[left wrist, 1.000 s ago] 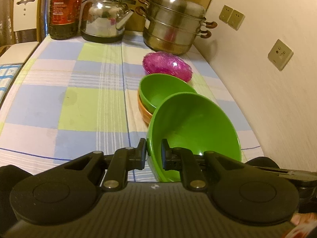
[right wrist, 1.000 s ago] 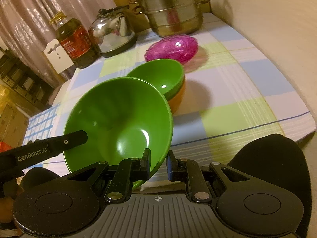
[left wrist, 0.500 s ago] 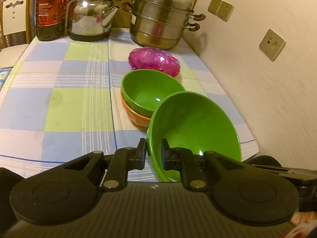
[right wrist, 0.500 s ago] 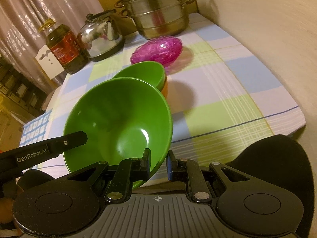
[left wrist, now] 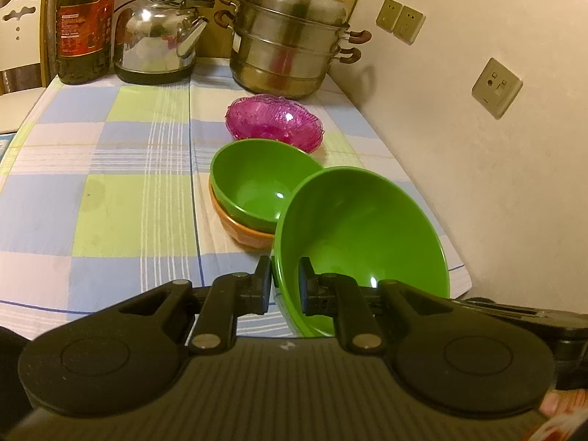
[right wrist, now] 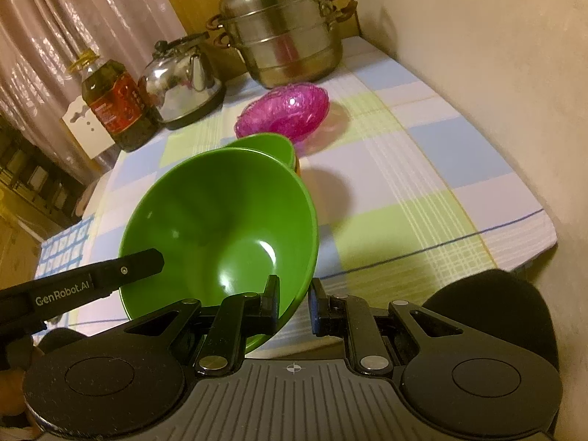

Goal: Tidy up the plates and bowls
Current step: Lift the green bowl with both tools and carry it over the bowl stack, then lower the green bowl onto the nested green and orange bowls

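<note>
Big green bowl [left wrist: 362,235] mid-air, both claws pinching its rim.
Left claw [left wrist: 284,283] & right claw [right wrist: 294,303] clamped; small green bowl [left wrist: 257,183] already nested in orange bowl [left wrist: 244,233]; pink dish [left wrist: 273,119] left.

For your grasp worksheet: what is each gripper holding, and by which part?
Both hold the large green bowl by its rim: left gripper and right gripper at opposite sides.

oil bottle [left wrist: 85,25]: top cut off | orange bowl [left wrist: 244,233]: mostly hidden under small green bowl [left wrist: 257,183]
</note>
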Tool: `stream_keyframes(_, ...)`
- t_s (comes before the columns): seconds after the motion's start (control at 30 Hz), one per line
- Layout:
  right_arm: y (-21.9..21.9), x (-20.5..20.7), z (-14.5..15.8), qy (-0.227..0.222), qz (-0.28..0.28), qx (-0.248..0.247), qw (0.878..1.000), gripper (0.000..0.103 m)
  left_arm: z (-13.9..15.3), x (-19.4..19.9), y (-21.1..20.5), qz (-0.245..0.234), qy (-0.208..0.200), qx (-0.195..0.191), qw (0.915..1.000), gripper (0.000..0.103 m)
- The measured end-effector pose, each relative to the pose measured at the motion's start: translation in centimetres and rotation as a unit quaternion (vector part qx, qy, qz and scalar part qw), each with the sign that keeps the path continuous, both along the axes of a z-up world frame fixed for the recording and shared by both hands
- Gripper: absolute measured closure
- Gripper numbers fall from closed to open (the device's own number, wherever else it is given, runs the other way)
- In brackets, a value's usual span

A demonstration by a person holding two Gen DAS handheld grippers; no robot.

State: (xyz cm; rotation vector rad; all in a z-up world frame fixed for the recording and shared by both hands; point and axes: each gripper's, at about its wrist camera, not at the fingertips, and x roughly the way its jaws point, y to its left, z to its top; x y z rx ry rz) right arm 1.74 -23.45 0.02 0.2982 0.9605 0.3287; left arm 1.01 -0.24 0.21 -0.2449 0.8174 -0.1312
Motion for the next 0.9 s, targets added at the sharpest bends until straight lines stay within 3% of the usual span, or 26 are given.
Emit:
stream_keyframes(0.5, 0.1, 3.0, 1.5, -0.022, -0.001, 0.003, 1.0, 0.087, 1.4, 2.6, 0.7, 0.004, -0.02, -0.013, 0.9997, 0.09)
stream_keyframes(0.9, 1.8, 9.6, 2.1, -0.039, 0.008, -0.003, 0.999, 0.087, 1.8, 9.0, 2.2, 0.016, -0.024, -0.014, 0.9995, 0.09)
